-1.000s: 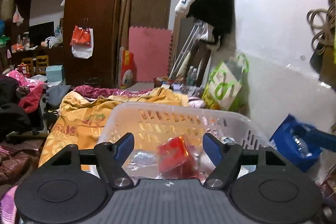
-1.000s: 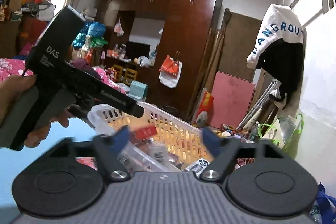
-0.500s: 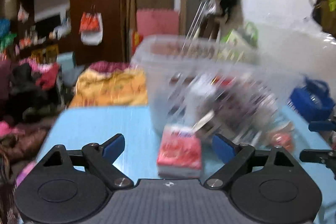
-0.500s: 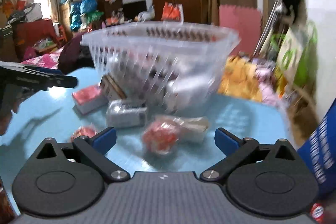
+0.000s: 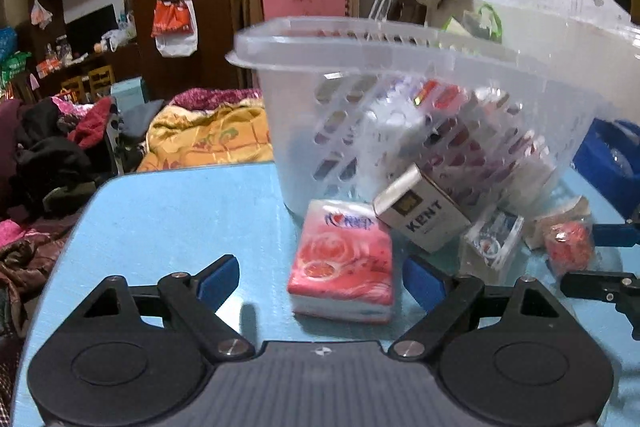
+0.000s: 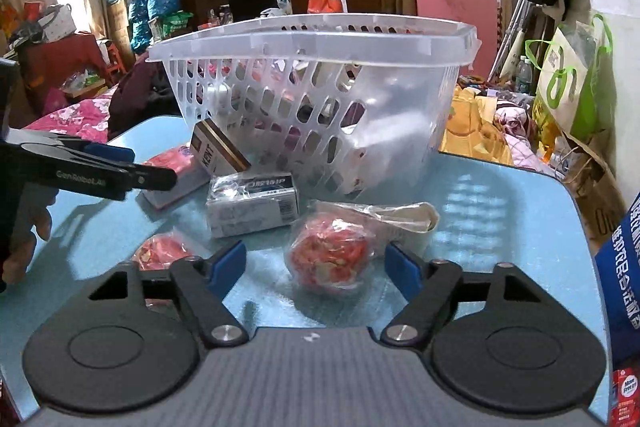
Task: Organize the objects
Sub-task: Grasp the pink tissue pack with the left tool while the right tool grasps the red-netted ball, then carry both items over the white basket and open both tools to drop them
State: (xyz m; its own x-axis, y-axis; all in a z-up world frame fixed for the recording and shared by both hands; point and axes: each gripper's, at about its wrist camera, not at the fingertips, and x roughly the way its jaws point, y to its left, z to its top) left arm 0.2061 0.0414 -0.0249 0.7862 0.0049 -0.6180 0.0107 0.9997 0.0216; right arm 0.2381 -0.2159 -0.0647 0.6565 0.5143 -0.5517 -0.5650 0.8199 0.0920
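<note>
A clear plastic basket (image 5: pixel 360 39) (image 6: pixel 320 39) with several packets inside stands on a blue table (image 5: pixel 160 227) (image 6: pixel 500 219). In front of it lie a pink tissue pack (image 5: pixel 344 259) (image 6: pixel 172 163), a KENT box (image 5: pixel 420 215) (image 6: pixel 216 147), a silver wrapped box (image 6: pixel 252 203) (image 5: pixel 492 239) and a red wrapped ball (image 6: pixel 328 255) (image 5: pixel 568 247). My left gripper (image 5: pixel 320 279) is open, the tissue pack between its fingers. My right gripper (image 6: pixel 316 267) is open, the red ball between its fingers.
A second red wrapped item (image 6: pixel 160 251) lies left of the right gripper. A cream packet (image 6: pixel 400 215) lies behind the red ball. A blue bag (image 6: pixel 620 255) (image 5: pixel 612 159) stands at the table's right edge. Clothes and bedding (image 5: pixel 200 135) lie beyond the table.
Both grippers have come down from above the basket to table level in front of it. The tissue pack and the red ball now sit between the open fingers.
</note>
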